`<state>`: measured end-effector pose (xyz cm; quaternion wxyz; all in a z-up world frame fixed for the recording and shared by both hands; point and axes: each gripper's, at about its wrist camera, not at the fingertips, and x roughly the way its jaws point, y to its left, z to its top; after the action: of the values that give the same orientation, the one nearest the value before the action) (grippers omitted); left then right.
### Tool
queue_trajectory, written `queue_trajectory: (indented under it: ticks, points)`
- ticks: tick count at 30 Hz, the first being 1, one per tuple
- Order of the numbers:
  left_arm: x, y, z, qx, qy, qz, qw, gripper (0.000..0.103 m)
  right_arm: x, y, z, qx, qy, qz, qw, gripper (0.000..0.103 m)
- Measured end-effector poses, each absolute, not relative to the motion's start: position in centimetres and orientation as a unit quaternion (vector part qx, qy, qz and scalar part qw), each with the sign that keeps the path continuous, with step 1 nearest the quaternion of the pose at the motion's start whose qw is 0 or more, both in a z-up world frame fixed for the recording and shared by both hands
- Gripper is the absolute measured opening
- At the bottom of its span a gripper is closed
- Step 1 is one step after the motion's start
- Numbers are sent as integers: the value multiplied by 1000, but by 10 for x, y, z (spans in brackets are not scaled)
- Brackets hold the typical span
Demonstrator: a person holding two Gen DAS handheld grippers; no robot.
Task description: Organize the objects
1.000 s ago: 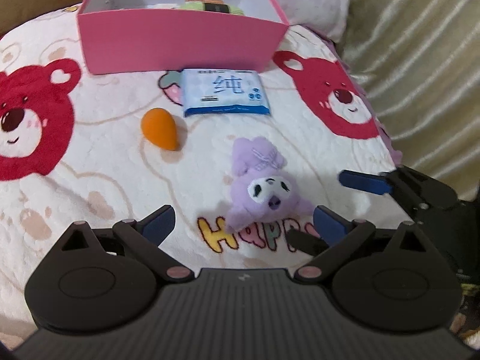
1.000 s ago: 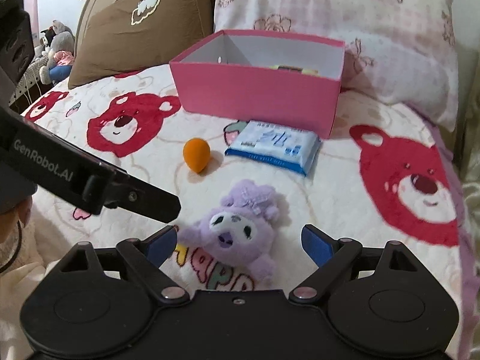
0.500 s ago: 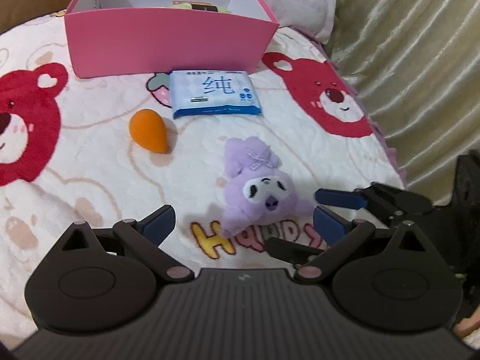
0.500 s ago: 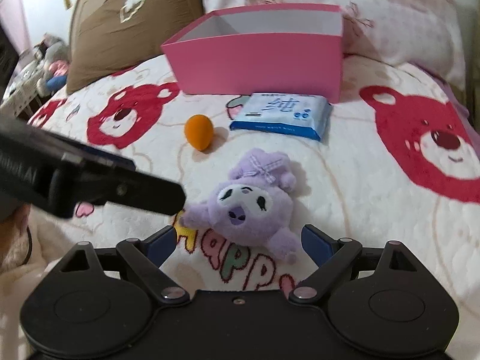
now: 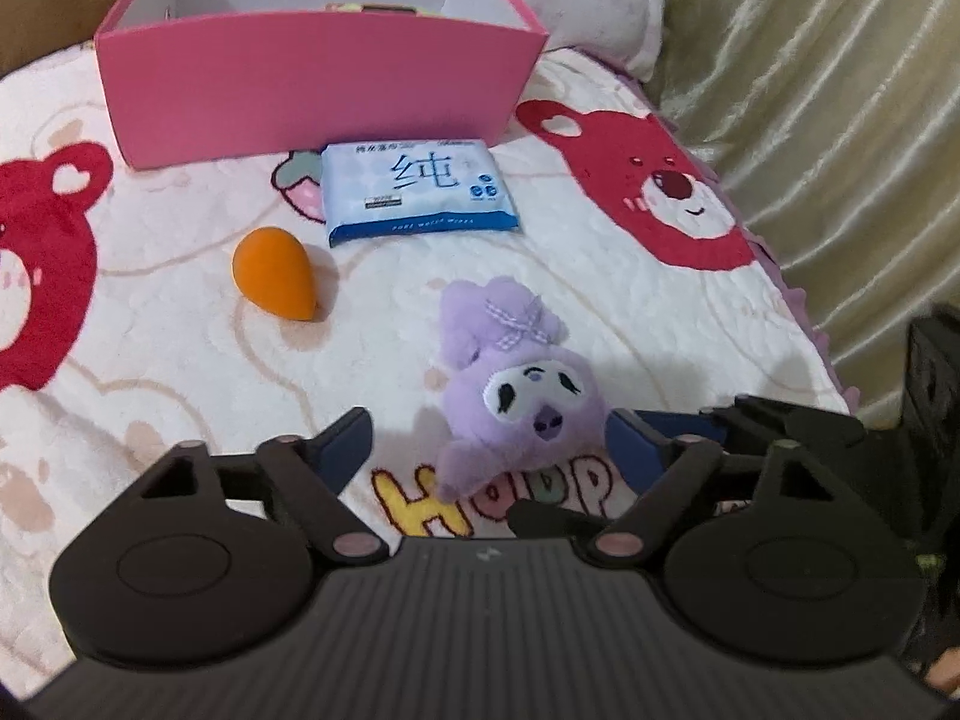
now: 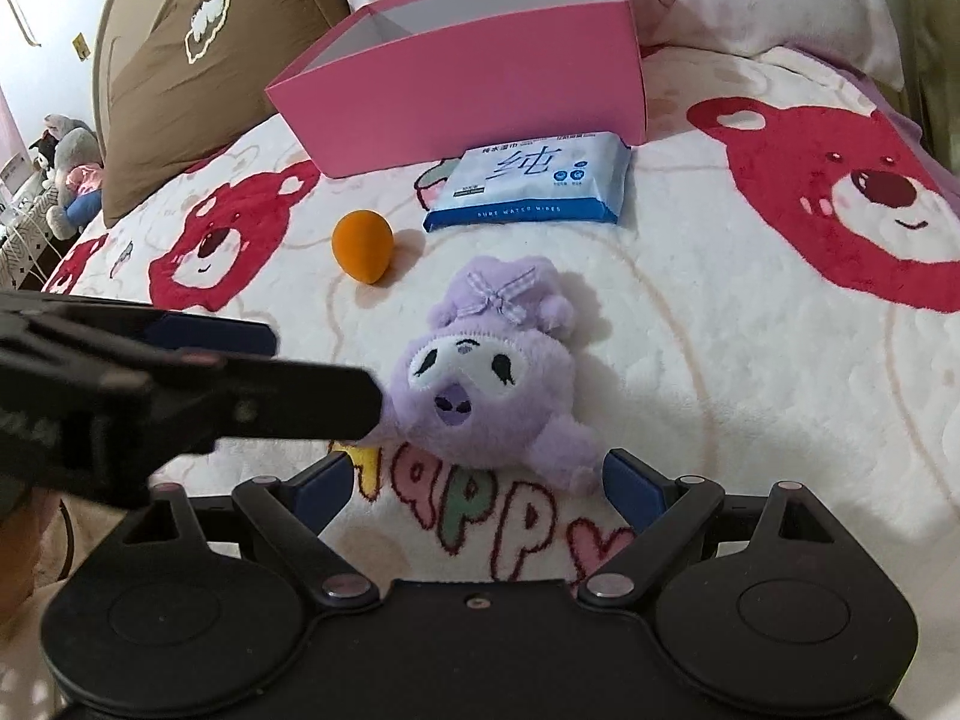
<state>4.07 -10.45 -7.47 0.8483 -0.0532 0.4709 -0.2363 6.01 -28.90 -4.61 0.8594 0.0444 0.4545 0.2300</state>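
between the closing left claw (image 5: 486, 444) lies the purple plush (image 5: 516, 402), unpinched.

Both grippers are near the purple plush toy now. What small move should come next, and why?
Probably ease the left gripper a little lower and forward. Its jaws are closing, yet the purple plush toy lies only partly between them, with neither pad pressing on it. The right gripper is open beside it. The pink box waits behind.

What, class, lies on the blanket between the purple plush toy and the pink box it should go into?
The blue wipes pack lies flat right in front of the pink box, on the line from the purple plush toy. The orange sponge sits off to one side. Both are low, so lifting the toy over should clear them.
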Motion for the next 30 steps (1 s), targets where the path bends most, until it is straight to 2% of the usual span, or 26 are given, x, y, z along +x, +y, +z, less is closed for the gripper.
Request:
queue_trajectory:
  ticks: [5,8,9,10,12,14,18,19,21,23,24,25,30]
  points:
    - [51,-102,-85,-84,479,-238,841,67,60,-284,-47,44,443,218,868,92]
    - [53,-103,-90,-89,485,-240,836,56,58,-279,-45,39,431,215,876,91]
    - [53,-103,-91,-89,487,-245,834,46,58,-278,-45,38,429,212,877,89]
    - [53,-104,-91,-85,488,-248,833,39,57,-277,-45,39,427,209,879,85]
    - [53,-108,-92,-72,487,-253,833,36,57,-275,-46,35,430,211,877,55]
    - [52,-111,-95,-67,492,-260,828,35,58,-273,-49,31,435,209,876,49]
    - [54,-114,-100,-59,501,-252,826,37,58,-269,-51,15,439,188,878,48]
    - [55,-112,-100,-63,503,-245,826,36,58,-268,-51,7,439,181,880,50]
    - [58,-107,-102,-70,508,-230,827,42,57,-266,-50,-16,437,154,886,66]
    - [61,-101,-104,-91,512,-227,823,43,57,-267,-48,-22,443,142,885,68]
    - [61,-101,-104,-95,512,-228,823,42,57,-268,-47,-19,446,148,883,64]
    - [61,-101,-104,-96,510,-233,823,41,56,-269,-46,-15,447,161,880,54]
    - [58,-108,-102,-90,498,-255,824,37,54,-269,-47,-9,438,176,882,45]
